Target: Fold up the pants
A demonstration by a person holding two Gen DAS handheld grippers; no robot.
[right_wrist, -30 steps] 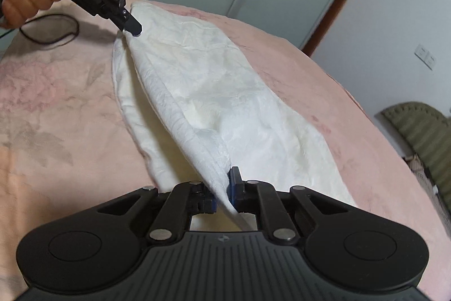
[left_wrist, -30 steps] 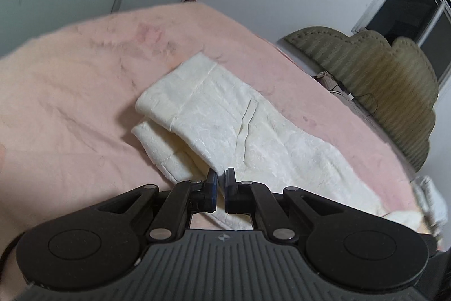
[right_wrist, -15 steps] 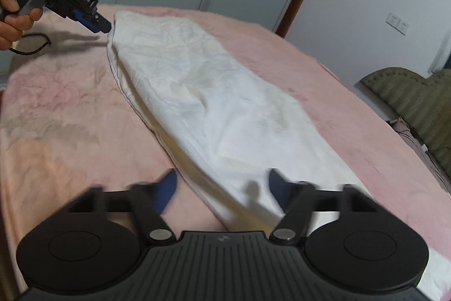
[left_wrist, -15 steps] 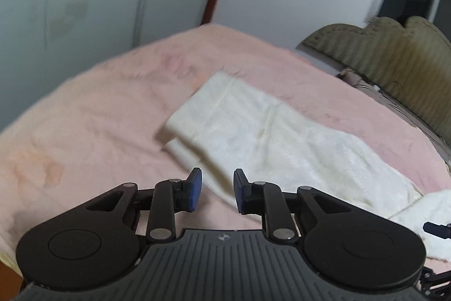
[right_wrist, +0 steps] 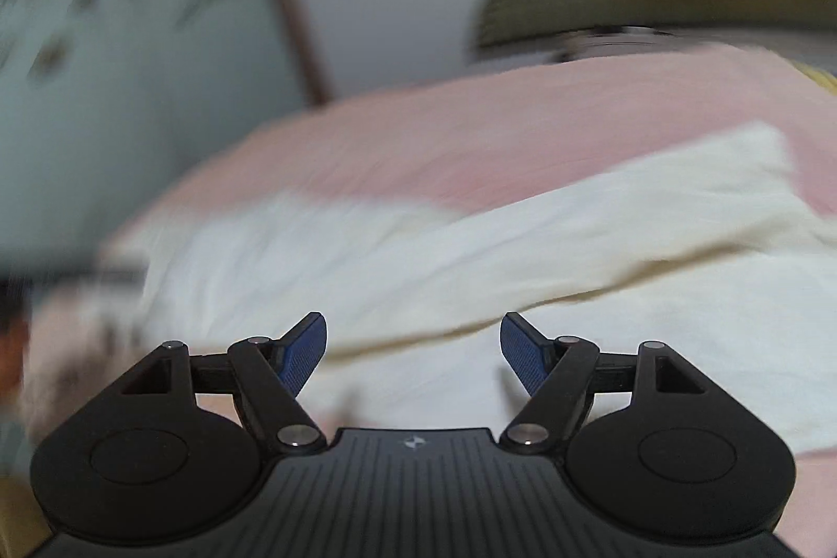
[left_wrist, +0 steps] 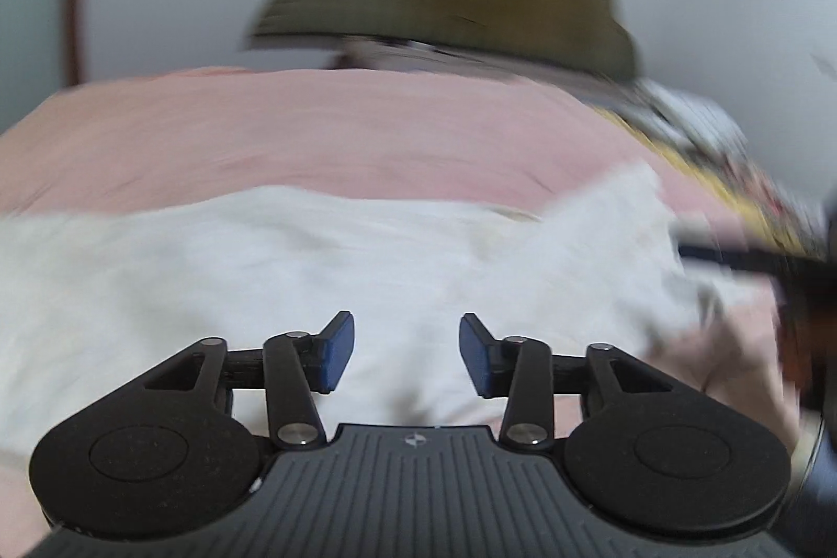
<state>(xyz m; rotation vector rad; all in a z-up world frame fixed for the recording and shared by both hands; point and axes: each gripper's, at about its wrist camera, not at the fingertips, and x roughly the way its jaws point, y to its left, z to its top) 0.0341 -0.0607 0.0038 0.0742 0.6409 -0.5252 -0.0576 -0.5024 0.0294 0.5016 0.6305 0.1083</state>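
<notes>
In our left wrist view, the left gripper [left_wrist: 407,351] has just been opening; nothing sits between its spread fingers, and the white pants [left_wrist: 261,275] lie across the pink bed [left_wrist: 314,129]. In our right wrist view, the right gripper [right_wrist: 413,351] is spread wide and empty above the pants [right_wrist: 523,244].

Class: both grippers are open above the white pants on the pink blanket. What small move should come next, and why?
Probably lower the left gripper, whose jaws have just been opening, and the right gripper onto the near edge of the white fabric pants and close. Both are empty, and the pants lie long and flat on the pink blanket, still needing a crosswise fold.
</notes>
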